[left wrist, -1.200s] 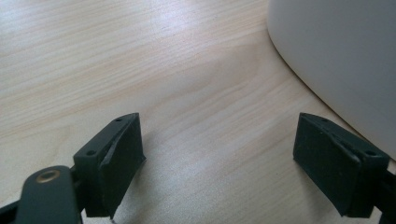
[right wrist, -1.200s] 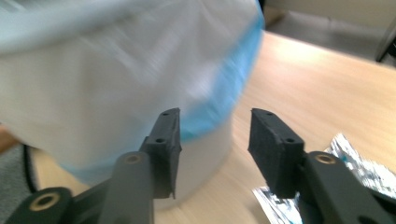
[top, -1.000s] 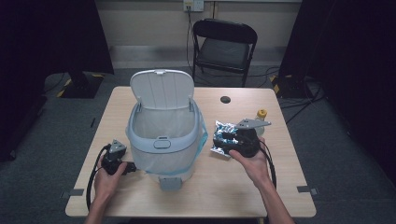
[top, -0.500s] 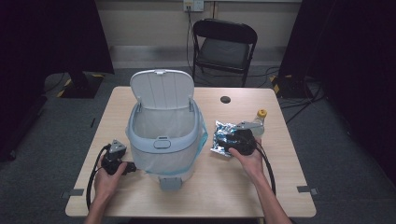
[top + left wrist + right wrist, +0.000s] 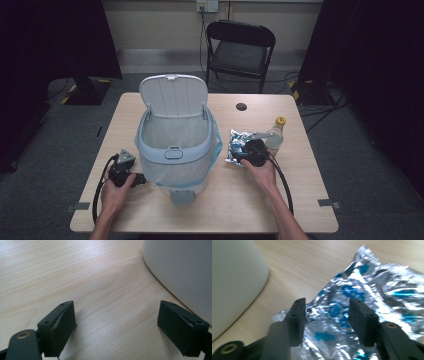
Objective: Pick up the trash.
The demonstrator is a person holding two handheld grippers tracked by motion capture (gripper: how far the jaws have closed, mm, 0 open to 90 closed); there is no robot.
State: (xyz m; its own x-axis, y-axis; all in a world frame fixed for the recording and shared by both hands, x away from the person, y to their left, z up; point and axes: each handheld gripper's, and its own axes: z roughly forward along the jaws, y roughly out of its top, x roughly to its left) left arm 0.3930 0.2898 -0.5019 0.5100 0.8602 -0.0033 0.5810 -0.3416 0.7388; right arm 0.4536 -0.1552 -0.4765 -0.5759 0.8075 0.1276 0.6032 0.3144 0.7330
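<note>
Silver foil packet [image 5: 372, 305] printed in blue lies flat on the surface [image 5: 300, 200] just right of the pedal bin [image 5: 175, 150], whose lid stands open. Right gripper [image 5: 327, 320] hangs low over the packet, its jaws partway apart after just opening further, the foil under the gap; whether the pads touch it is hard to tell. Left gripper [image 5: 117, 327] rests left of the bin, jaws wide with nothing between them. Beyond the packet lies a yellow-capped bottle [image 5: 276, 132]
</note>
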